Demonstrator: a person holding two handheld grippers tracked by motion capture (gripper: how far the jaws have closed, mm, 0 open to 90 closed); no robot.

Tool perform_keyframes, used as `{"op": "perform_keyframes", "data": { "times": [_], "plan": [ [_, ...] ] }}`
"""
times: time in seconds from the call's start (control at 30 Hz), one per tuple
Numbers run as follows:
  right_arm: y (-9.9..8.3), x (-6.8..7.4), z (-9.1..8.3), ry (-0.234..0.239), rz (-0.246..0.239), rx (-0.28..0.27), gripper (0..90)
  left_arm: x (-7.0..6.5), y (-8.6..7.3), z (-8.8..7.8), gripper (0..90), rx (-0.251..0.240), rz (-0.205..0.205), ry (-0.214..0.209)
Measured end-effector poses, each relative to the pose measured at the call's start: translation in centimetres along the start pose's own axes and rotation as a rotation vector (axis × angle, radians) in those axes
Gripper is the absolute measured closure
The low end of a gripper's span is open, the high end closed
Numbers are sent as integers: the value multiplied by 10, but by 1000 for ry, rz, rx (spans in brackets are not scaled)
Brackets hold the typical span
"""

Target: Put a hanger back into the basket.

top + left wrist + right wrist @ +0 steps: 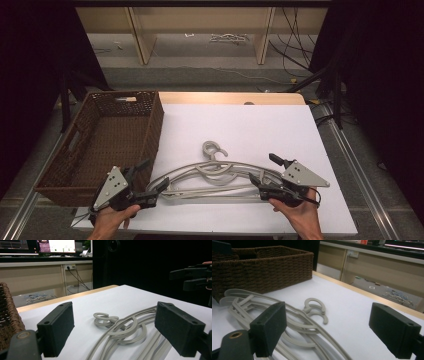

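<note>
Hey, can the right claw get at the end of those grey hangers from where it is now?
Probably yes. The right claw is open at the right end of the grey hangers, which lie flat on the white table. Nothing lies between its jaws and the hanger arms, and the basket stands off to the left.

The basket (107,142) sits on the bench's (260,125) left edge. The hangers (215,177) lie stacked just right of it, near the front, hooks pointing back. The left claw (147,182) flanks their left end, the right claw (265,172) their right.
</note>
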State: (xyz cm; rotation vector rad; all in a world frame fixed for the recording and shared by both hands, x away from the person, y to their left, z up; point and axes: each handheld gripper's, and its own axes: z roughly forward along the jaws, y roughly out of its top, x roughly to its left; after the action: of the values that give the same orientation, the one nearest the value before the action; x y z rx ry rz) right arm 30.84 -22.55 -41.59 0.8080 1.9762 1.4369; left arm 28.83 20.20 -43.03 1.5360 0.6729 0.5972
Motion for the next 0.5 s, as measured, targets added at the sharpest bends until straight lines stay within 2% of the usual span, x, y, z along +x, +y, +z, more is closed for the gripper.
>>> {"op": "perform_keyframes", "data": {
  "times": [0.1,0.17,0.2,0.23,0.27,0.37,0.5],
  "plan": [
    [3,-2,5,13,-8,27,158,1,0,0,155,3,3,4],
    [7,-5,11,20,-36,53,160,1,0,0,155,2,3,6],
    [8,-6,15,33,-42,65,163,1,0,0,155,1,6,6],
    [11,-11,25,57,-51,101,170,1,0,0,155,0,8,7],
    [11,-11,25,57,-51,101,170,1,0,0,155,0,5,7],
    [13,-16,38,83,-85,195,188,1,0,0,155,-1,7,5],
    [11,-25,53,94,-125,273,219,1,0,0,155,2,7,3]
  ]
}}
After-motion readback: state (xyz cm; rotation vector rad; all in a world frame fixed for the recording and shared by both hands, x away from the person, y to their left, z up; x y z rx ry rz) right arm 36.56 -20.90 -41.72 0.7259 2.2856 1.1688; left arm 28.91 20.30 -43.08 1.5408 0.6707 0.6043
